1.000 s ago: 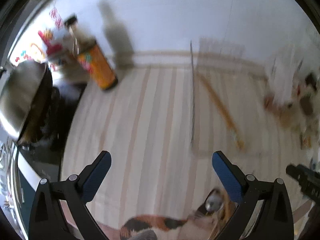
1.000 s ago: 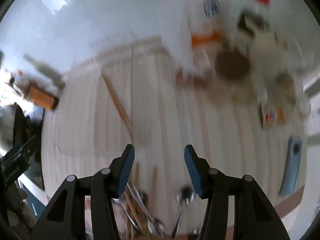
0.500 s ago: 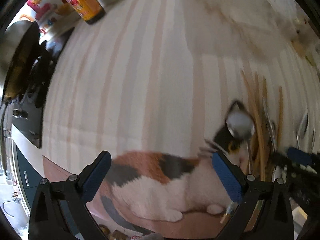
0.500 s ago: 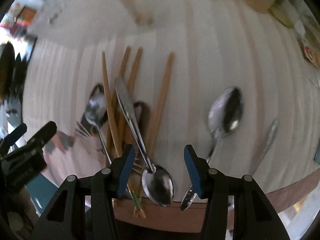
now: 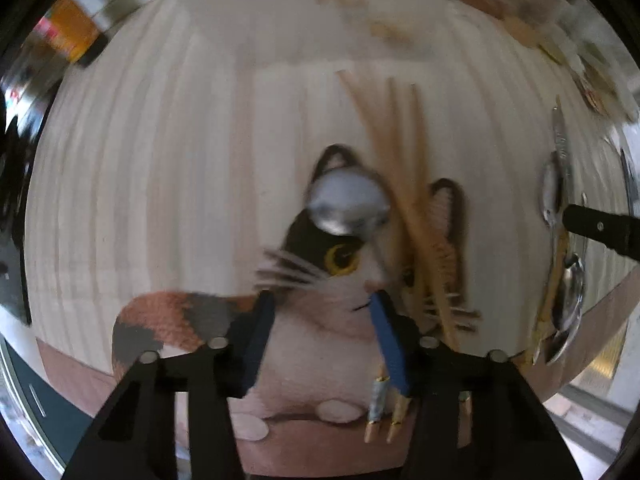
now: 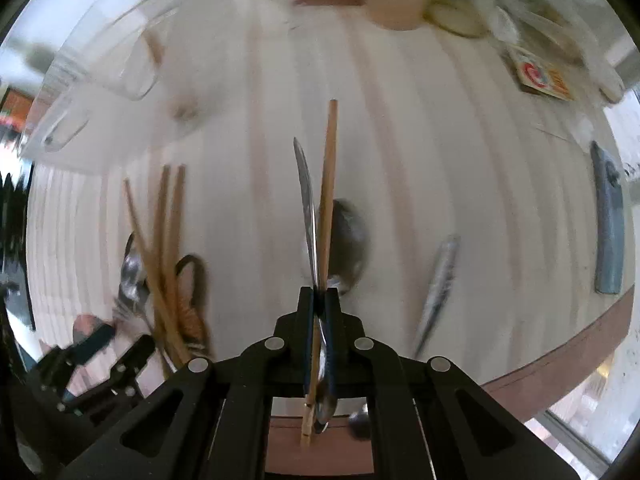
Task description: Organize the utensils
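My right gripper (image 6: 319, 300) is shut on a steel spoon (image 6: 306, 204) and one wooden chopstick (image 6: 329, 184), pinched side by side. Its finger (image 5: 600, 226) shows at the right of the left wrist view. Several wooden chopsticks (image 6: 162, 248) and a spoon (image 6: 130, 276) lie to its left on a striped mat with a cat picture (image 5: 344, 260). My left gripper (image 5: 320, 316) is open low over that cat picture, its right finger beside the spoon handle (image 5: 378, 400). That spoon's bowl (image 5: 346, 202) and the chopsticks (image 5: 400, 168) lie just ahead.
A loose steel handle (image 6: 440, 276) and a spoon bowl (image 6: 348, 244) lie right of my right gripper. A grey flat object (image 6: 608, 224) lies at the table's right edge. A clear container (image 6: 96, 80) sits back left, packets and jars (image 6: 540, 74) back right, an orange bottle (image 5: 70, 32) far left.
Both grippers dropped toward the utensils. My right gripper closed on the spoon and a chopstick. My left gripper narrowed and moved right over the cat picture.
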Demonstrator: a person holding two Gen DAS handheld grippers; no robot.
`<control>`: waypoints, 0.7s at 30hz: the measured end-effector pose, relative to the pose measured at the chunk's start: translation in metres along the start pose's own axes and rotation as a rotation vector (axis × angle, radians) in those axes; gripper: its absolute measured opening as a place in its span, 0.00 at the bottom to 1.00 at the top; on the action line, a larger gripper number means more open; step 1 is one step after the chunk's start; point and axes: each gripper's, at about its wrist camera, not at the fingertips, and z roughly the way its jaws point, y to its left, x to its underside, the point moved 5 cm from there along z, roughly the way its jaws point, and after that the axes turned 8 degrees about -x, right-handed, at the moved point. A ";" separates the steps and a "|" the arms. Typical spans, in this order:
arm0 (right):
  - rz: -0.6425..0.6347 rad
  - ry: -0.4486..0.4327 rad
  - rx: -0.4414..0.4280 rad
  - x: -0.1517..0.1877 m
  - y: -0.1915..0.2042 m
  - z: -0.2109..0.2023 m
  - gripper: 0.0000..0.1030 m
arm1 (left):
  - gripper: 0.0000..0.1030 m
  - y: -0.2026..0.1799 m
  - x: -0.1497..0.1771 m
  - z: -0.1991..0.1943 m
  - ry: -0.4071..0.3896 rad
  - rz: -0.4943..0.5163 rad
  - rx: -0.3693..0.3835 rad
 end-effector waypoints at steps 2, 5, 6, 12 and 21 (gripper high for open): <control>0.035 0.018 0.000 -0.001 -0.010 -0.001 0.18 | 0.26 -0.010 -0.002 -0.002 -0.013 0.028 0.005; 0.063 -0.006 -0.022 -0.002 -0.018 -0.010 0.31 | 0.05 -0.023 -0.002 -0.003 -0.023 0.064 0.018; 0.065 -0.012 -0.027 0.000 -0.018 -0.013 0.31 | 0.02 -0.027 -0.002 -0.004 -0.028 0.074 0.015; 0.045 -0.033 -0.085 0.010 0.011 -0.029 0.31 | 0.00 0.001 0.002 0.004 0.002 -0.048 0.007; -0.064 0.069 -0.217 0.024 0.072 0.007 0.31 | 0.05 0.063 0.019 0.018 0.056 -0.213 0.040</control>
